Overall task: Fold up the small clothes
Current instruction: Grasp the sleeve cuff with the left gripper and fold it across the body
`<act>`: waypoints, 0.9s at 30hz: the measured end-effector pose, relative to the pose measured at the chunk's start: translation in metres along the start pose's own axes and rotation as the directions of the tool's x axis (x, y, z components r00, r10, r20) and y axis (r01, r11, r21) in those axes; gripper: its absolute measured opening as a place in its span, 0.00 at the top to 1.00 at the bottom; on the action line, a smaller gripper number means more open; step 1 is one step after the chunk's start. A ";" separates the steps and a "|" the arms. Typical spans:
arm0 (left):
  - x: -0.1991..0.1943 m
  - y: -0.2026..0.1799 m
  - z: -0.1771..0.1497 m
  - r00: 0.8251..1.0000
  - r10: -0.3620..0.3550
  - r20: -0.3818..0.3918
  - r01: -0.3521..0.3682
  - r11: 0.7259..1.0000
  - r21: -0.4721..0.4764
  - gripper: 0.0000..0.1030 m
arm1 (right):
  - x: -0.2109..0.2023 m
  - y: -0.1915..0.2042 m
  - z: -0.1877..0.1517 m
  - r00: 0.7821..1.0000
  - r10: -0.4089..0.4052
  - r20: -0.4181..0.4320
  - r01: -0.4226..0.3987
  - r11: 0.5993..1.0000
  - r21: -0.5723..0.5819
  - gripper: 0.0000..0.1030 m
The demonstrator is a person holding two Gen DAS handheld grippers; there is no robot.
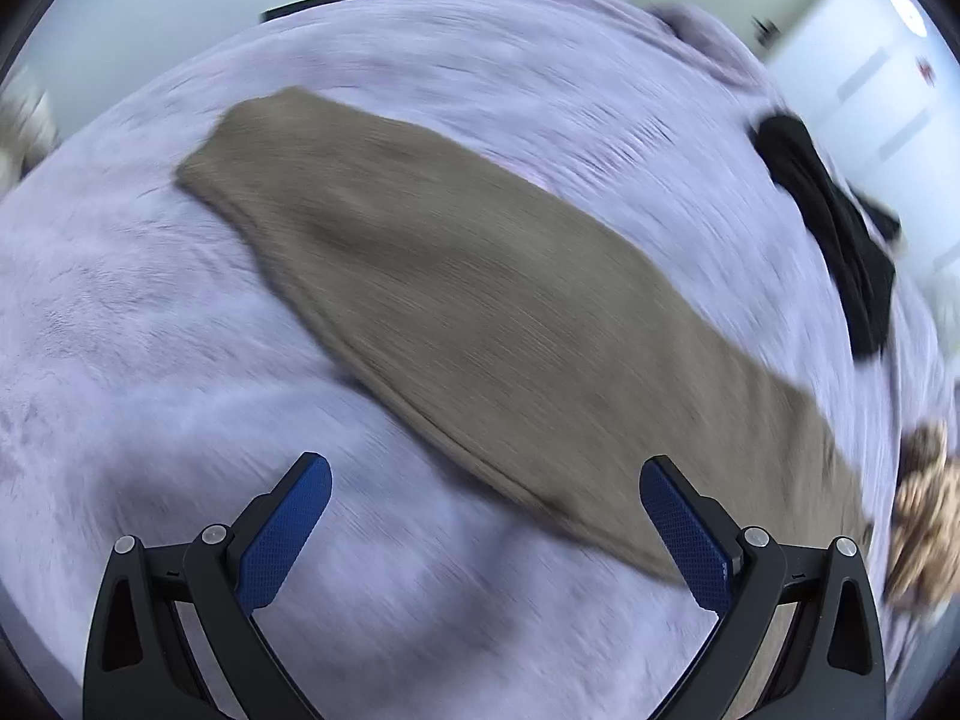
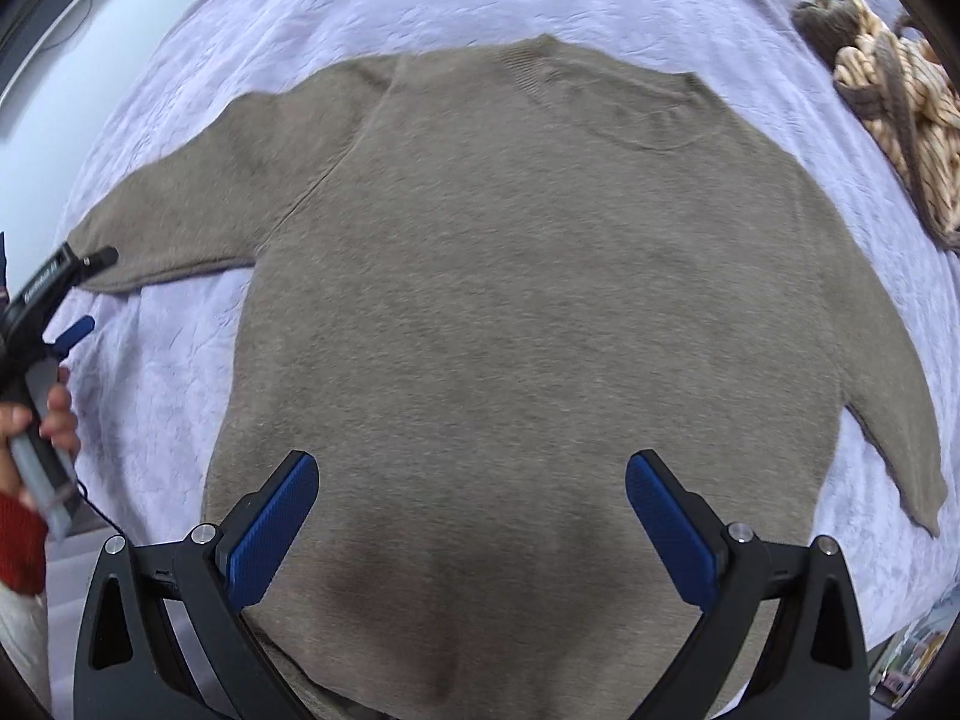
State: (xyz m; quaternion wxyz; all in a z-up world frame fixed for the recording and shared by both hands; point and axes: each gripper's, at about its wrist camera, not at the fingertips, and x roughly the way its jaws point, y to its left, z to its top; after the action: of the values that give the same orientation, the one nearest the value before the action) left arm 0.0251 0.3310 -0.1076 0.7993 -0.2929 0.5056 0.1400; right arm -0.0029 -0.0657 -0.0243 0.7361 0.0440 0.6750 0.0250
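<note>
A bed with a pale lilac plush blanket (image 2: 420, 6) fills both views, with white walls behind it. A taupe knit sweater (image 2: 540, 276) lies spread flat on the blanket, neckline away from the right gripper, both sleeves stretched out to the sides. Beyond the sweater's collar sits a dark garment (image 1: 840, 228), and off its right shoulder lies a crumpled striped garment (image 2: 888, 114). The right gripper (image 2: 471, 525) hovers over the sweater's hem, fingers spread wide and holding nothing. The left gripper (image 1: 486, 531), held in a hand (image 2: 57, 414), is beside the sweater's left sleeve (image 1: 450, 300), near its cuff, fingers likewise wide apart and empty; that view is smeared by motion. Judging by this, the sweater is laid out but no fold is made yet: sleeves and body all remain, and the other garments look unfolded too.
</note>
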 end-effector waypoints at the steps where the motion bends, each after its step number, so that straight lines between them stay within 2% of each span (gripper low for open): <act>1: 0.002 0.012 0.007 1.000 -0.025 0.014 0.025 0.999 -0.040 0.00 | 0.003 0.005 0.000 1.000 0.003 -0.001 -0.003 1.000 -0.009 0.01; 4: 0.010 0.031 0.023 0.993 -0.113 0.044 0.117 0.987 -0.113 0.00 | 0.009 0.016 0.001 1.000 0.008 -0.014 -0.008 1.000 -0.030 0.01; 6: 0.016 0.030 0.028 0.987 -0.155 0.047 0.160 0.979 -0.129 0.00 | 0.012 0.021 0.002 1.000 0.009 -0.021 -0.009 0.999 -0.038 0.01; 9: 0.022 0.029 0.033 0.983 -0.176 0.059 0.183 0.972 -0.147 0.01 | 0.016 0.027 0.004 1.000 0.006 -0.026 -0.007 0.999 -0.042 0.01; 10: 0.022 0.027 0.032 0.986 -0.155 0.067 0.163 0.975 -0.152 0.10 | 0.017 0.028 0.005 1.000 0.007 -0.027 -0.008 0.999 -0.041 0.01; 11: 0.020 0.032 0.033 0.988 -0.136 0.074 0.146 0.977 -0.156 0.30 | 0.017 0.029 0.005 1.000 0.009 -0.027 -0.010 0.999 -0.040 0.01; 12: 0.021 0.031 0.033 0.990 -0.118 0.078 0.129 0.979 -0.157 0.40 | 0.016 0.029 0.005 1.000 0.012 -0.026 -0.013 0.999 -0.039 0.01; 14: 0.021 0.031 0.034 0.990 -0.114 0.084 0.126 0.981 -0.148 0.74 | 0.014 0.029 0.005 1.000 0.020 -0.024 -0.021 0.999 -0.038 0.01; 16: 0.015 0.032 0.035 0.979 -0.178 0.097 0.189 0.974 -0.127 0.86 | 0.011 0.027 0.005 0.999 0.029 -0.017 -0.029 0.999 -0.036 0.01; 19: -0.005 0.014 0.036 0.972 -0.199 0.128 0.208 0.976 -0.059 0.86 | 0.008 0.019 0.005 0.999 0.041 -0.005 -0.041 0.999 -0.015 0.01; 22: -0.030 -0.027 0.030 0.953 -0.271 0.137 0.265 0.962 0.059 0.86 | 0.005 0.004 0.003 0.998 0.065 0.005 -0.065 0.997 0.030 0.01; 25: -0.051 -0.088 0.015 0.926 -0.361 0.110 0.335 0.921 0.198 0.86 | 0.002 -0.012 0.001 0.997 0.080 0.020 -0.082 0.994 0.071 0.01; 27: -0.061 -0.132 -0.001 0.904 -0.422 0.069 0.389 0.878 0.278 0.86 | -0.002 -0.025 -0.001 0.996 0.085 0.033 -0.088 0.992 0.094 0.01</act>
State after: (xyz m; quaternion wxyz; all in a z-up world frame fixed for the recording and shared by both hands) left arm 0.0655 0.2310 -0.0106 0.8725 -0.2768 0.3947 -0.0793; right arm -0.0042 -0.0903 -0.0251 0.7409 0.1087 0.6623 0.0241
